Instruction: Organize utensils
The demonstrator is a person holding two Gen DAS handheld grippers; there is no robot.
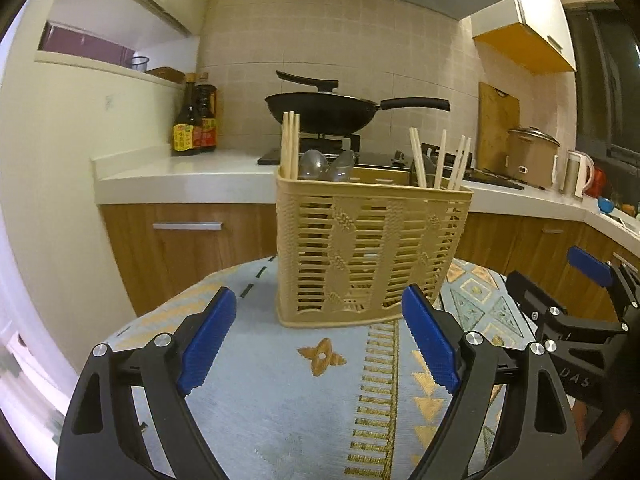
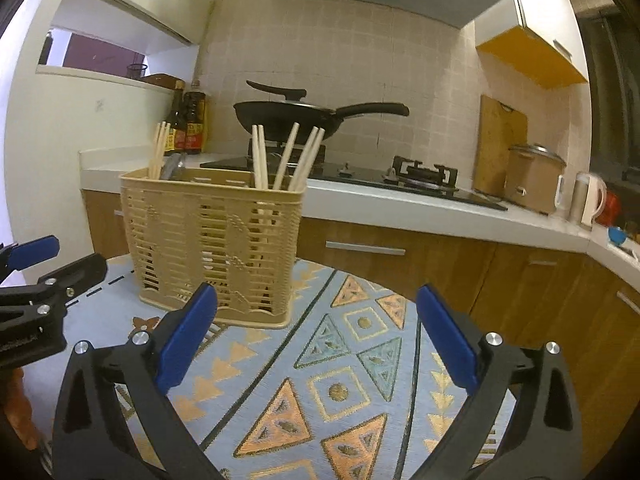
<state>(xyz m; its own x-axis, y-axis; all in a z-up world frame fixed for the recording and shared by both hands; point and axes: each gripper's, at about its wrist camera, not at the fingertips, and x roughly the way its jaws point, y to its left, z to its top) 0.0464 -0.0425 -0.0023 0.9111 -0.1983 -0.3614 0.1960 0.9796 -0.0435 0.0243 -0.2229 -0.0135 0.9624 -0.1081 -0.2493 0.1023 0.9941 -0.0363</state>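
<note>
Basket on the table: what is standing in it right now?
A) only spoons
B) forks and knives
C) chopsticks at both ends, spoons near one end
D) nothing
C: in the left wrist view the basket holds chopsticks at its left end with spoons beside them, and more chopsticks at its right end.
</note>
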